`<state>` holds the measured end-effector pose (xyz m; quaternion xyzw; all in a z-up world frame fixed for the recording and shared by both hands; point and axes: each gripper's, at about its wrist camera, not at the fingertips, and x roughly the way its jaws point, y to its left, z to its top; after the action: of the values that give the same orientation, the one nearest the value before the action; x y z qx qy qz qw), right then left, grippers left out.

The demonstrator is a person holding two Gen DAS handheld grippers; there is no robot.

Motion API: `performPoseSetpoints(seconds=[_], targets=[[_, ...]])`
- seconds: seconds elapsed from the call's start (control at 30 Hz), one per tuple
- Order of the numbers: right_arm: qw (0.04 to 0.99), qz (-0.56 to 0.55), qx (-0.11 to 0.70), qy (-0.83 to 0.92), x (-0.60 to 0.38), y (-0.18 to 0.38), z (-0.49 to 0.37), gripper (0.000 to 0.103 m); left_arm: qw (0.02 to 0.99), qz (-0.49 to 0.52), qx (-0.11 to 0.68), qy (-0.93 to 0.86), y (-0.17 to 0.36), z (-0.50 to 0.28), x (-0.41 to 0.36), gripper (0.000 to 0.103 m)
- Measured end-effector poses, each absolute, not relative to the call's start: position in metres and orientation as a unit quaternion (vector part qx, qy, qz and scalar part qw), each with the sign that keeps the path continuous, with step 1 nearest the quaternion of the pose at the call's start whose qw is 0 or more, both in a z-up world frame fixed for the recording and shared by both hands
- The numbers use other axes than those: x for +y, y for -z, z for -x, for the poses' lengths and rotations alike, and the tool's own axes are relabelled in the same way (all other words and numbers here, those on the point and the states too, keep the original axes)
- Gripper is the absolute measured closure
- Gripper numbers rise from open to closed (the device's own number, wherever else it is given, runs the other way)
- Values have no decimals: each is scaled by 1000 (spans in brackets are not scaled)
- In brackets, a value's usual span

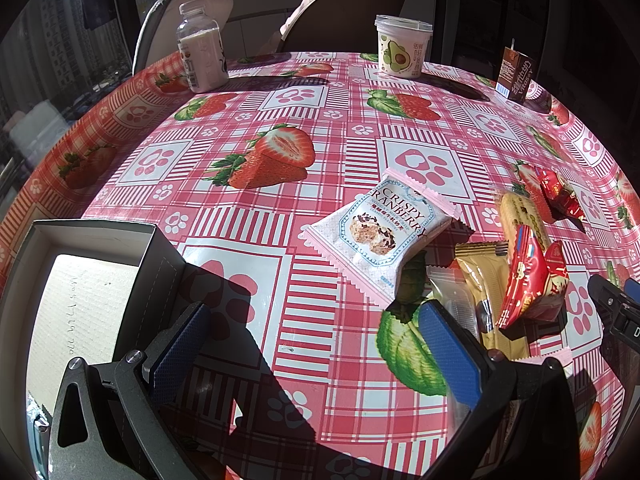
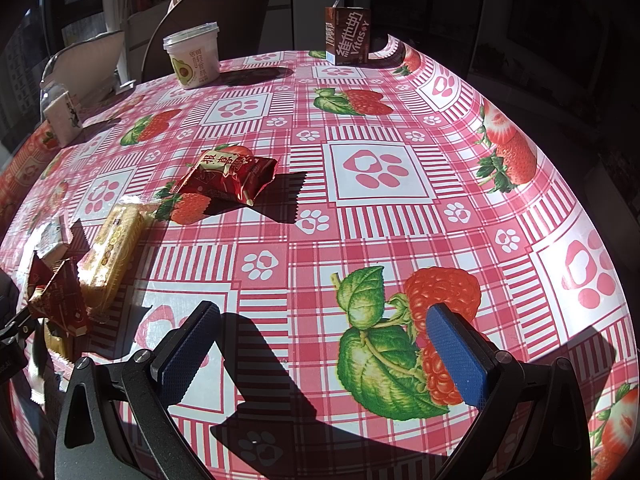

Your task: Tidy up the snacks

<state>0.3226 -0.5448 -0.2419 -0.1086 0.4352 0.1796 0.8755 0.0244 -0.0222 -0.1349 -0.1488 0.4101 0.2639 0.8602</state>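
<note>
Left gripper (image 1: 316,344): jaws spread wide, nothing between the pads, held low over the tablecloth (image 1: 280,120). Its left finger sits just beside the open box (image 1: 92,300), its right finger at the edge of the snack pile. This placement suits shuttling items from pile to box.

Right gripper (image 2: 324,348): jaws also wide apart, empty, hovering over bare cloth, with the snacks off to its left.

Snacks: the cranberry packet (image 1: 384,236) lies flat, ahead of the left gripper. Near it are a gold packet (image 1: 486,280), a red packet (image 1: 528,280) propped on edge, a biscuit pack (image 1: 520,216) and, farther out, a second red packet (image 2: 228,176) lying alone. None is in the box yet, so sorting looks barely begun.

Along the far edge stand a bottle (image 1: 202,56), a cup (image 1: 402,46) and a carton (image 2: 347,36), well apart from the pile.
</note>
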Motion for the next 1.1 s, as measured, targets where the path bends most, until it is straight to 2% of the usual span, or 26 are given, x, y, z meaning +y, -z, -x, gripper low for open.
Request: performPoseSetpoints(seconds=[1.1], targets=[[876, 108, 435, -179, -545, 242, -322, 0, 860, 149, 410, -264, 131, -23, -22, 0]])
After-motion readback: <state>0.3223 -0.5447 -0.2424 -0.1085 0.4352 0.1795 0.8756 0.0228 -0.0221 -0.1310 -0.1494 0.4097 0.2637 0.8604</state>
